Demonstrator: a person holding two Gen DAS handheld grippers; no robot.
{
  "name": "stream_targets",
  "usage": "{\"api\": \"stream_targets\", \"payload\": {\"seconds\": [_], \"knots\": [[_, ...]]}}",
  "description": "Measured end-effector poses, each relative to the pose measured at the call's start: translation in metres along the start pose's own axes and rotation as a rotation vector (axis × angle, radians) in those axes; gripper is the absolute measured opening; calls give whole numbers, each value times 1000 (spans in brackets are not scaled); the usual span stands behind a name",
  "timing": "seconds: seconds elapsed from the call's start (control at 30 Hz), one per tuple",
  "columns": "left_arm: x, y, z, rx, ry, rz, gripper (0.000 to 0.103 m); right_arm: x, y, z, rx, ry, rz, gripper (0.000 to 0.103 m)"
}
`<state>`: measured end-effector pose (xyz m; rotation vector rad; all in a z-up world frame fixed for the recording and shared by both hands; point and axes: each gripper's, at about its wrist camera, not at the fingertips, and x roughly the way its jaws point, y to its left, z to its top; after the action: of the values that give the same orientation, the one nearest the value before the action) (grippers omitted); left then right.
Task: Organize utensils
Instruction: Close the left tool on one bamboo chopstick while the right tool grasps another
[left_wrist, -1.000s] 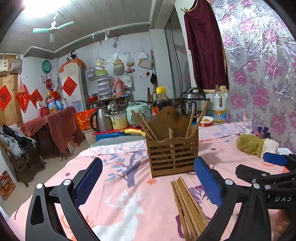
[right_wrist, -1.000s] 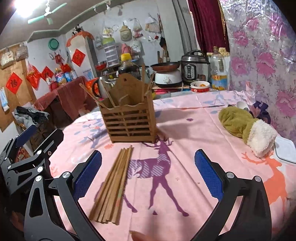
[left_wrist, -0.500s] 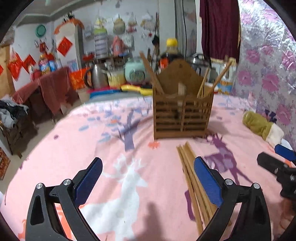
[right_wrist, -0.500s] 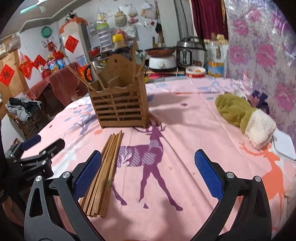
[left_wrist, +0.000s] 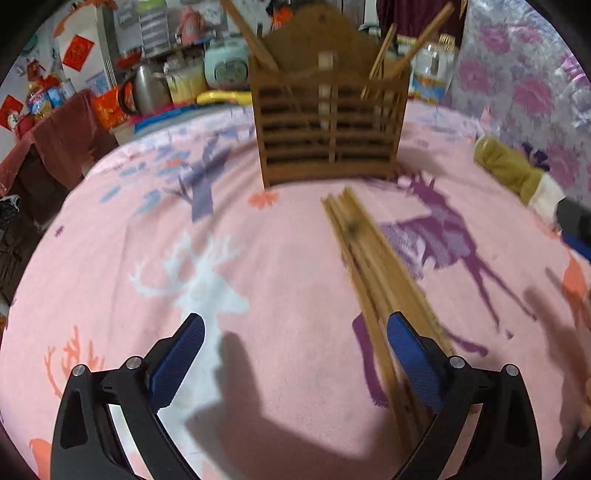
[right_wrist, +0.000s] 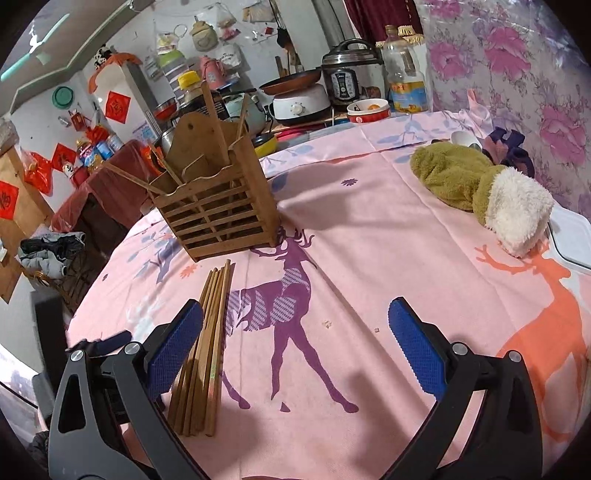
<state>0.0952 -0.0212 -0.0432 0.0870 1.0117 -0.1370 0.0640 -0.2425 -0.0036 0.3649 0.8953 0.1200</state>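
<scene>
Chopsticks of light brown wood (right_wrist: 207, 343) lie in a loose bundle on the pink deer-print tablecloth (right_wrist: 369, 258), at lower left of the right wrist view and right of centre in the left wrist view (left_wrist: 373, 266). Just beyond their far tips stands the slatted wooden utensil holder (right_wrist: 221, 218), at top centre of the left view (left_wrist: 328, 122), with a few chopsticks leaning inside. The left gripper (left_wrist: 295, 350) has its blue-padded jaws spread wide, the right pad over the bundle's near end. The right gripper (right_wrist: 295, 339) is likewise wide apart and holds nothing. An olive plush mitten with white cuff (right_wrist: 480, 188) lies at right. Label writing on the background bottles is too small to read.
</scene>
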Motion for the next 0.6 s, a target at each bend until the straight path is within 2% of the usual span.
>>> {"api": "stream_targets", "payload": {"seconds": [0.13, 0.2, 0.27, 0.3, 0.37, 0.43, 0.53, 0.6], "knots": [[9, 11, 1, -36, 45, -44, 98, -2, 0, 0, 0, -5, 2, 97], [7, 23, 4, -68, 30, 10, 98, -1, 0, 1, 0, -4, 1, 97], [11, 46, 8, -127, 27, 134, 98, -1, 0, 0, -4, 3, 4, 97], [12, 54, 9, -153, 31, 149, 97, -1, 1, 0, -8, 7, 5, 97], [14, 73, 9, -229, 49, 99, 97, 1, 6, -2, -33, 21, 12, 97], [10, 80, 8, -285, 48, 9, 97, 4, 13, -6, -71, 45, 23, 97], [4, 61, 8, -237, 55, -152, 97, 10, 19, -10, -108, 81, 25, 97], [7, 40, 7, -160, 70, -175, 97, 9, 14, -8, -90, 75, 14, 97]]}}
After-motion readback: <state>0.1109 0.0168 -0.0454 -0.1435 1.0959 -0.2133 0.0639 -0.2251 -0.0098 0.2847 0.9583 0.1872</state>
